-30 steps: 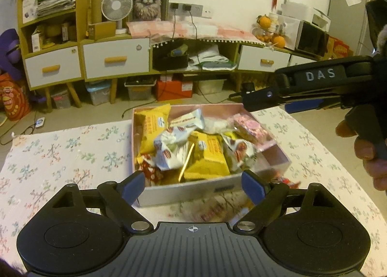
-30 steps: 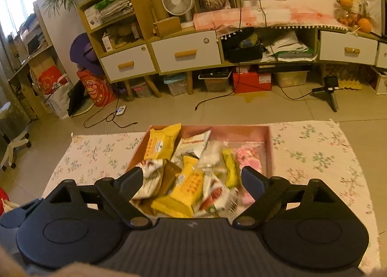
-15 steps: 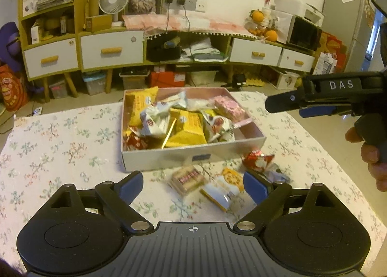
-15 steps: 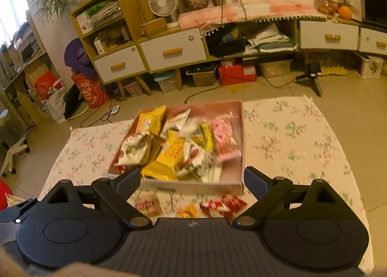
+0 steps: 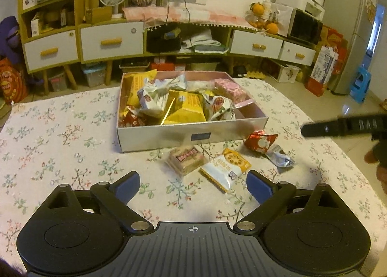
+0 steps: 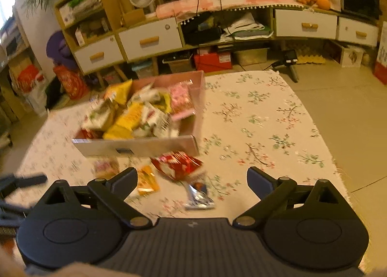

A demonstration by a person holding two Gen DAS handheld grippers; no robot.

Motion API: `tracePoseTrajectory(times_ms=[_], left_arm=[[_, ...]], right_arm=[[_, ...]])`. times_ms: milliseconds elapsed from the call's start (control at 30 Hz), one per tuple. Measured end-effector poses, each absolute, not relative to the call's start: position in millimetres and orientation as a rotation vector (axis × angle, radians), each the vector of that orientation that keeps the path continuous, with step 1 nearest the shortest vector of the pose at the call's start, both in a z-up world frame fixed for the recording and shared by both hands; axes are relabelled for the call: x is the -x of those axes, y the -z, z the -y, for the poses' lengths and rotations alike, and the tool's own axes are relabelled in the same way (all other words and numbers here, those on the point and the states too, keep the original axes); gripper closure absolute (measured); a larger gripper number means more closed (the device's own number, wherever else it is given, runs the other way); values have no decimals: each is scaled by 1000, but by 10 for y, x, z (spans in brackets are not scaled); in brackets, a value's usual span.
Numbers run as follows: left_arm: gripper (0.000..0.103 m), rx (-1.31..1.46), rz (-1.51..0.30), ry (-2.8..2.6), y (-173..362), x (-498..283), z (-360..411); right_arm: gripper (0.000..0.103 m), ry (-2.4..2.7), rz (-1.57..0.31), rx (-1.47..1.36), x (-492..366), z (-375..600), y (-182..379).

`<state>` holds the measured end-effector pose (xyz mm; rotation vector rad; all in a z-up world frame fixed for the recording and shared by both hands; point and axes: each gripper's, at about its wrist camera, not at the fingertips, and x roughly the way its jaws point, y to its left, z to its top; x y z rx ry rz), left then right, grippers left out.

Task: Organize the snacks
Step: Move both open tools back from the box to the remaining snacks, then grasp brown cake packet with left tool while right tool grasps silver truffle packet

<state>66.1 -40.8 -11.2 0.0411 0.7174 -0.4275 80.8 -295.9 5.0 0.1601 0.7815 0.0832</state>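
A pink-lined box (image 5: 193, 135) full of snack packets stands on the floral tablecloth; it also shows in the right wrist view (image 6: 135, 147). Loose snacks lie in front of it: a brown biscuit pack (image 5: 187, 159), a white and orange cookie pack (image 5: 226, 168), a red packet (image 5: 260, 141) and a silver packet (image 5: 279, 157). My left gripper (image 5: 193, 186) is open and empty, just short of the loose snacks. My right gripper (image 6: 192, 181) is open and empty above the red packet (image 6: 177, 164) and silver packet (image 6: 198, 194). Its side shows at the right of the left wrist view (image 5: 343, 125).
The floral tablecloth (image 5: 60, 136) covers the table; its right edge (image 6: 333, 163) drops to the floor. Cabinets with white drawers (image 5: 111, 41) and a shelf unit stand behind. A fridge (image 5: 350, 30) is at the far right.
Both grippers have pulled back from over the box toward the near side of the table. The loose snacks in front of the box have come into view. Both jaws stay open.
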Motion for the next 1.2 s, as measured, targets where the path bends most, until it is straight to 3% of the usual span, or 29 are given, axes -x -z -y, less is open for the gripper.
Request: tracePoseTrajectory(times_ms=[700, 1000, 1100, 1200], left_arm=[[9, 0, -721, 290, 548, -1130, 785], [32, 50, -741, 207, 639, -1225, 888], [46, 56, -740, 195, 640, -1235, 893], [49, 71, -745, 194, 646, -1240, 885]], right_arm=[[11, -122, -821, -4, -884, 2914, 466], [21, -147, -840, 64, -874, 2813, 530], [24, -148, -836, 64, -874, 2801, 523], [26, -147, -833, 57, -883, 2807, 521]])
